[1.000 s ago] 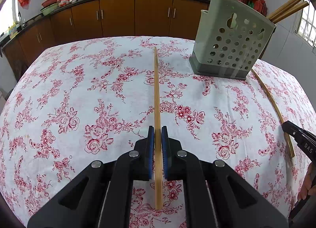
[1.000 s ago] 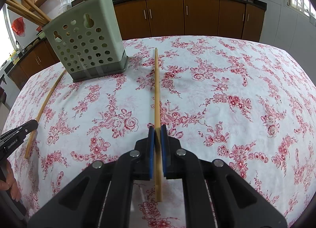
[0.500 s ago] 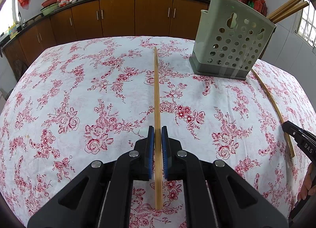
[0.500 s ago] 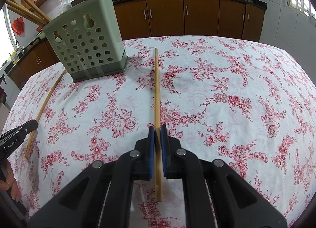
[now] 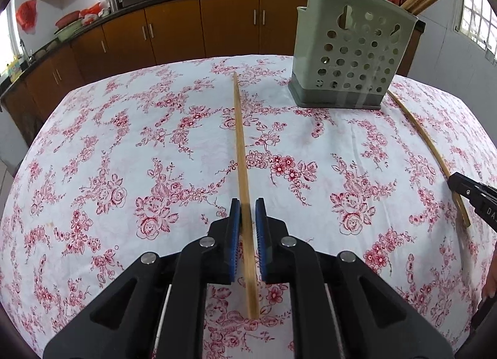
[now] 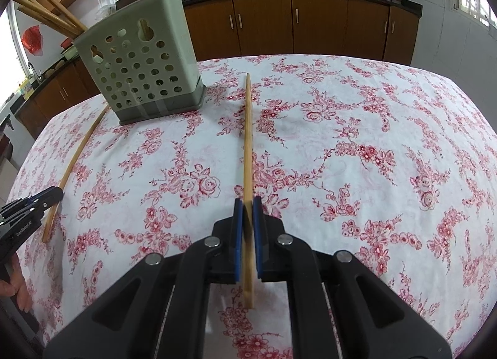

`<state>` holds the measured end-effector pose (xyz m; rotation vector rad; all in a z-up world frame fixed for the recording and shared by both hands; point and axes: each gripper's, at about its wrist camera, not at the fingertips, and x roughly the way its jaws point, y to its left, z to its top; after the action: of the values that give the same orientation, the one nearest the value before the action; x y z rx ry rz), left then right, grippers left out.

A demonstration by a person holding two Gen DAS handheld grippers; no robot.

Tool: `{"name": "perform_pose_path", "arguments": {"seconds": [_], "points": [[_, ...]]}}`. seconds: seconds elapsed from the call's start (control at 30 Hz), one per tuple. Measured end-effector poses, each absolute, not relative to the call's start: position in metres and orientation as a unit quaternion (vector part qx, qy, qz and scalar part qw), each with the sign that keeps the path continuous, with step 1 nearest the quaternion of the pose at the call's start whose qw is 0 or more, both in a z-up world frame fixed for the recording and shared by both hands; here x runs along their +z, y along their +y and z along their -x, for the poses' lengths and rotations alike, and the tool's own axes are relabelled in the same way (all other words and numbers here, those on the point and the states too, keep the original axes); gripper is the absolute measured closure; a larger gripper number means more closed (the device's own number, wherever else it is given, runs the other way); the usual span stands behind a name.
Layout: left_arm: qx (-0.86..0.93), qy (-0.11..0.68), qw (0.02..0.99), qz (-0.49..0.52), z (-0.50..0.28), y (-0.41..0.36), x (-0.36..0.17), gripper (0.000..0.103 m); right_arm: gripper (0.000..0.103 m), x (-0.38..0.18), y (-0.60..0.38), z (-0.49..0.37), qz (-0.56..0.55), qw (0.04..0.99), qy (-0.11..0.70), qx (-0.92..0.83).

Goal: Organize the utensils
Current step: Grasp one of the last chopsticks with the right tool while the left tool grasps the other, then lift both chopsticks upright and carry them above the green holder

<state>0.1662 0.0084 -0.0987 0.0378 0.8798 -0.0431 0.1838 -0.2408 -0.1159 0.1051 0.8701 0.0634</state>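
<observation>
We see each gripper, left [image 5: 247, 206] and right [image 6: 247, 203], clamped on its own chopstick [image 5: 240, 147] [image 6: 247, 129]; the holder [image 5: 351, 48] probably leaves room beside.

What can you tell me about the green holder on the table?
The holder is a pale grey-green plastic caddy, squarish and tapering slightly toward a darker grey base. Its walls are perforated with rows of round holes and two keyhole-shaped slots near the rim. It stands upright on the floral tablecloth. Several long wooden sticks rise out of its top, some upright, some leaning outward. No gripper touches it. Clear tape seems to cross its lower front.
</observation>
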Motion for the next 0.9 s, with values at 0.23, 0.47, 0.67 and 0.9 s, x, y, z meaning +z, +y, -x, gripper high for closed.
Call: {"name": "perform_pose_path", "arguments": {"seconds": [0.23, 0.47, 0.67, 0.9], "points": [[-0.021, 0.424, 0.905, 0.002, -0.155, 0.017, -0.082, 0.096, 0.096, -0.087, -0.253, -0.167, -0.072, 0.92, 0.384, 0.036], [-0.029, 0.364, 0.93, 0.033, -0.144, 0.028, -0.029, 0.096, 0.096, -0.031, -0.268, -0.156, -0.08, 0.947, 0.309, 0.029], [-0.037, 0.307, 0.949, 0.064, -0.14, 0.037, 0.017, 0.096, 0.096, 0.004, -0.277, -0.151, -0.09, 0.961, 0.259, 0.029], [-0.046, 0.262, 0.961, 0.074, -0.134, 0.037, 0.05, 0.096, 0.096, 0.025, -0.278, -0.15, -0.093, 0.968, 0.229, 0.033]]}}
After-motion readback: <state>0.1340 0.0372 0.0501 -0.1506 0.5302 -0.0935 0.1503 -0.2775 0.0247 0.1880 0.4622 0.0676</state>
